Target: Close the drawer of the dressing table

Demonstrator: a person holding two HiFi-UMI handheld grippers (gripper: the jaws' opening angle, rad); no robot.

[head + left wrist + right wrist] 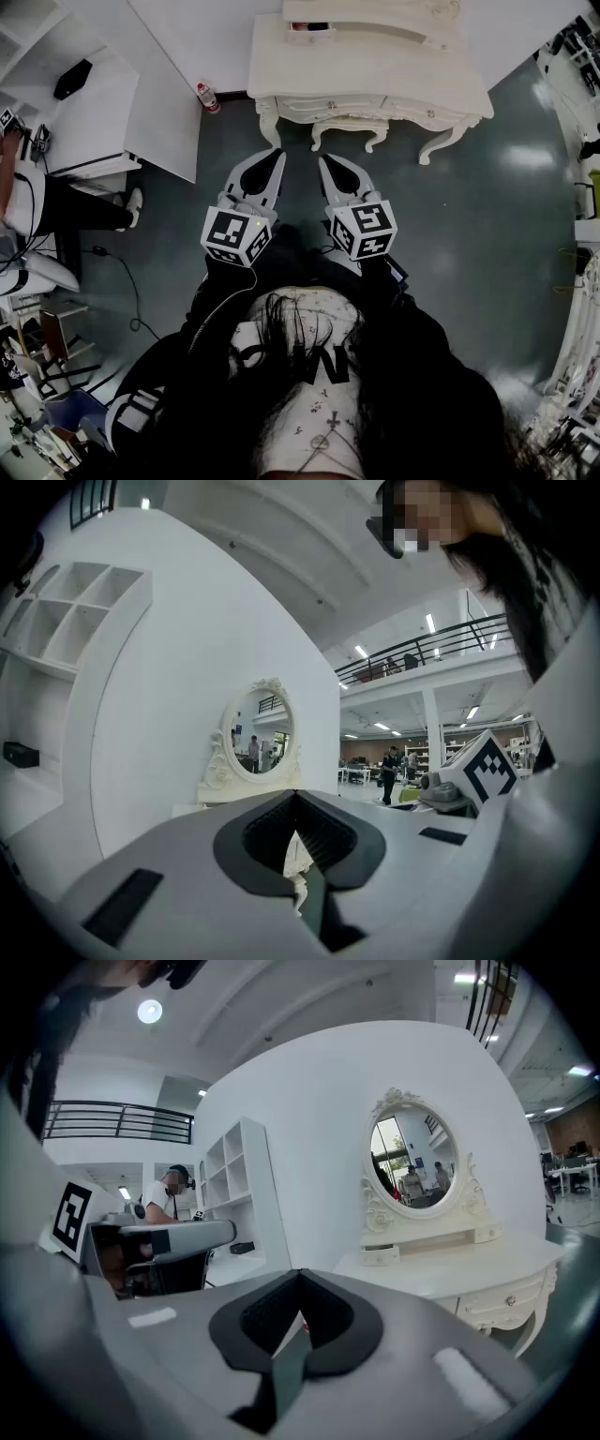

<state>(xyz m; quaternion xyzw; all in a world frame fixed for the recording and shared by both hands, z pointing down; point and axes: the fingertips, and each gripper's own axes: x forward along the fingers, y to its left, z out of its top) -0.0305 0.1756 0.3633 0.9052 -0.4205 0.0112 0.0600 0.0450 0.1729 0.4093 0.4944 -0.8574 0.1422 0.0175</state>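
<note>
Nearest the head camera was the person's own head of dark hair [298, 323], bent steeply over, with both arms stretched forward.

At the far left stood a white shelving unit [89, 112], and a small bottle [207, 97] sat on the floor [469, 216] against the wall, both well clear of the work.

The left gripper [275, 156] pointed towards the dressing table [375, 70], held low and well short of it. Its jaws were brought together at the tips, and the pocket behind them held nothing. Only a carved table leg showed through the gap.

The drawer [309, 36] was the small one on the raised tier under the mirror [412, 1162], at that tier's left end. It stood pulled out over the tabletop with a dark strip of its inside showing.

The right gripper [326, 163] was held beside the left one and aimed the same way. Its jaws were likewise pressed together and empty. That probably suited the job, since a drawer front needs only a push from blunt, joined tips.

A stool [349, 129] was tucked under the table's middle. The person would likely have to step closer and lift a gripper to the tier's height.
</note>
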